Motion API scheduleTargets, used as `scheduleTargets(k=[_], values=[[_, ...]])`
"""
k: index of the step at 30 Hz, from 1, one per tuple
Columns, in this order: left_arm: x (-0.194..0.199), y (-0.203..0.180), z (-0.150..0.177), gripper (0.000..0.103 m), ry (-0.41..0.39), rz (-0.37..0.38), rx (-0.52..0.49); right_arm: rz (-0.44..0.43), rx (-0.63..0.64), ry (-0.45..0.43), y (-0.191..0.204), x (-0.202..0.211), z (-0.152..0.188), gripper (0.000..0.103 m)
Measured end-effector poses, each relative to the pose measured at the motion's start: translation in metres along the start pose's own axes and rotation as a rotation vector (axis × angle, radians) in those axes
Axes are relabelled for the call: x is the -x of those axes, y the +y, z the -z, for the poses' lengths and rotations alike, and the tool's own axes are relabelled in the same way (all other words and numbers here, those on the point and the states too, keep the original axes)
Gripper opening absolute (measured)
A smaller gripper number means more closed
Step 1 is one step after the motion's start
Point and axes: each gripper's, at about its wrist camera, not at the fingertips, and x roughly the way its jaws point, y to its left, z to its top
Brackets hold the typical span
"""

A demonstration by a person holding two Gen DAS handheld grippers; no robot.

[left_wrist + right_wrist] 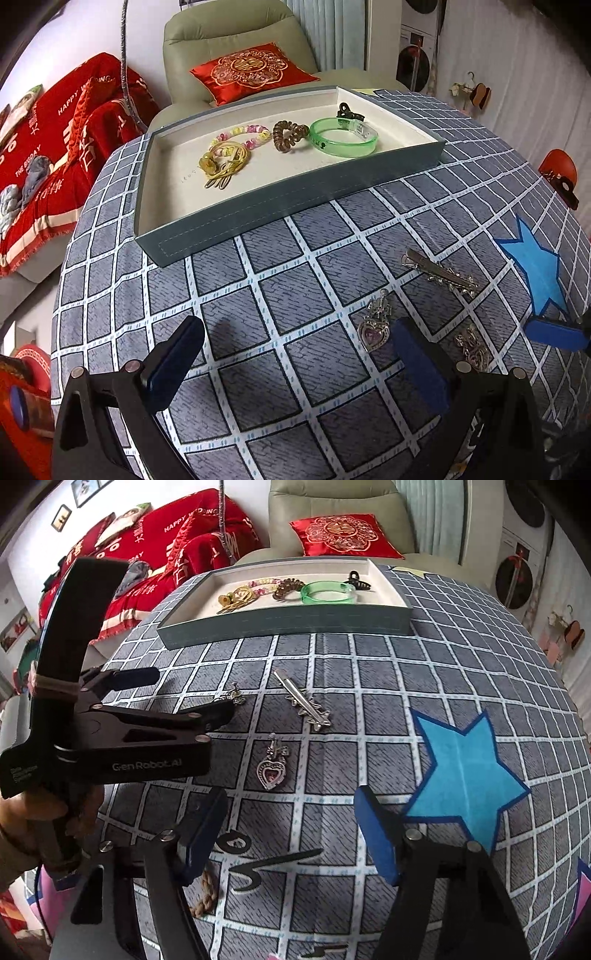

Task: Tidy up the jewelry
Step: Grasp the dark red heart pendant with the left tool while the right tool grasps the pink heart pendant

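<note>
A grey-blue tray [280, 206] [295, 622] at the far side of the table holds a gold cord, a bead bracelet, a brown coil hair tie [290, 136], a green bangle [343, 137] [328, 592] and a black claw clip. On the checked cloth lie a silver hair clip [441, 273] [304, 701] and two heart earrings: one [375, 328] [272, 770] beside my left gripper's right finger, another [474, 349] partly hidden. My left gripper [299, 358] [188, 692] is open and empty. My right gripper [290, 830] is open and empty, below the heart earring.
A blue star patch [469, 771] [535, 269] lies on the cloth at the right. A braided cord [205, 893] sits near the front edge. An armchair with a red cushion [255, 72] stands behind the table, a red-covered sofa [55, 147] to the left.
</note>
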Motion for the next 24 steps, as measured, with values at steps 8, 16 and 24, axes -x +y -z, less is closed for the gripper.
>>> scheduleTargets(k=[8, 16, 24], values=[[-0.004, -0.001, -0.005, 0.102, -0.009, 0.009, -0.003, 0.057, 0.046, -0.035, 0.007, -0.011, -0.003, 0.057], [-0.001, -0.007, -0.005, 0.079, -0.012, 0.051, -0.019, 0.066, 0.077, -0.049, 0.014, -0.013, -0.005, 0.042], [0.004, -0.014, -0.005, 0.033, -0.005, 0.083, -0.036, 0.054, 0.076, -0.05, 0.017, -0.013, -0.005, 0.019]])
